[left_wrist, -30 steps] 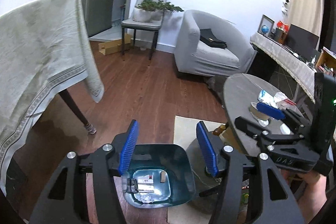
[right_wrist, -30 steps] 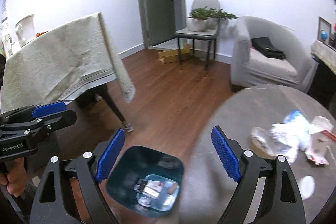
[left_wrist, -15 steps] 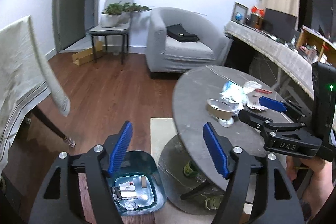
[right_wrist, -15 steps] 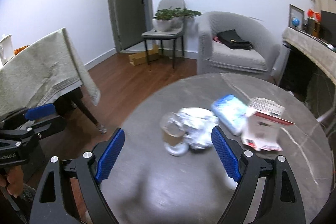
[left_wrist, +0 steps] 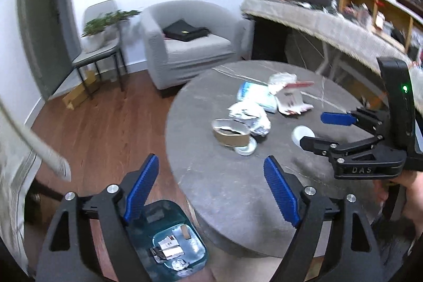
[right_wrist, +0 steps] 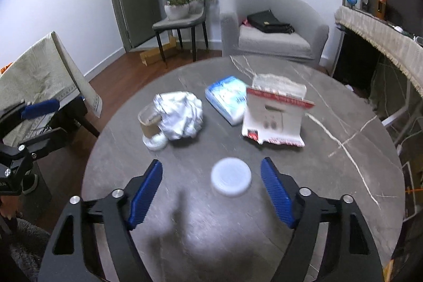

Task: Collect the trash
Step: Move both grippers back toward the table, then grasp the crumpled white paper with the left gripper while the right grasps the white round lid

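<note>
On the round grey table point(right_wrist: 317, 176) lie a white plastic lid point(right_wrist: 230, 179), a toppled paper cup point(right_wrist: 150, 123), a crumpled white wrapper point(right_wrist: 182, 115), a blue tissue pack point(right_wrist: 227, 99) and a red-and-white carton point(right_wrist: 275, 118). My right gripper point(right_wrist: 211, 192) is open and empty, its fingers on either side of the lid and a little nearer than it. My left gripper point(left_wrist: 211, 192) is open and empty over the table's near edge. A dark green bin point(left_wrist: 174, 242) with several scraps stands on the floor below the left gripper. The cup point(left_wrist: 231, 134) and lid point(left_wrist: 302, 134) also show in the left wrist view.
A grey armchair point(right_wrist: 272, 31) with a black bag, a chair with a potted plant point(right_wrist: 185, 7), and a cloth-covered table point(right_wrist: 39, 75) stand around. A long cloth-draped counter point(right_wrist: 383, 36) runs along the right. The floor is wood.
Both grippers swung right from the bin toward the table. The right gripper has come close over the white lid; the left now looks across the table's trash.
</note>
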Demonstrator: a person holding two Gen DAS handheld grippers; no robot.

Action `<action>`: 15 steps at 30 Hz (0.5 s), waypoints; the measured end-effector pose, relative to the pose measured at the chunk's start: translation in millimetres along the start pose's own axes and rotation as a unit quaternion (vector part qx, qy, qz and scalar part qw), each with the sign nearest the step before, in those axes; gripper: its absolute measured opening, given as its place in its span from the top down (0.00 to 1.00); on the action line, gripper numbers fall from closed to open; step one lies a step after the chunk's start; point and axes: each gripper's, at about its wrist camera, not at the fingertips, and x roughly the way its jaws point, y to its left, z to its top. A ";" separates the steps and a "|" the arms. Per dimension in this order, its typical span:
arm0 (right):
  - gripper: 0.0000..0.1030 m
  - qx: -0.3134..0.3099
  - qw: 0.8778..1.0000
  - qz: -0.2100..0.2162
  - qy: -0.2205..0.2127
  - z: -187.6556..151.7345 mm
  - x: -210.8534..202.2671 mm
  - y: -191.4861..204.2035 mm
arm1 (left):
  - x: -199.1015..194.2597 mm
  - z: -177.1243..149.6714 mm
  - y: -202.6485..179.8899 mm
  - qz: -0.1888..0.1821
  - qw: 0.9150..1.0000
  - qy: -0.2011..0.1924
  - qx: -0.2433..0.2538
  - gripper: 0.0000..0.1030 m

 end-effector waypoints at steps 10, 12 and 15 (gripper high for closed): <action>0.44 -0.002 1.000 0.008 0.029 -8.8 13.5 -11.2 | 41.5 18.5 -38.8 -0.025 0.994 0.027 0.099 0.14; 0.49 -0.005 0.999 0.005 0.033 -9.6 15.8 -9.6 | 52.4 21.4 -43.6 -0.035 0.992 0.037 0.115 0.13; 0.52 -0.004 0.999 0.003 0.039 -11.0 19.0 -9.8 | 66.8 26.6 -46.1 -0.054 0.989 0.046 0.127 0.13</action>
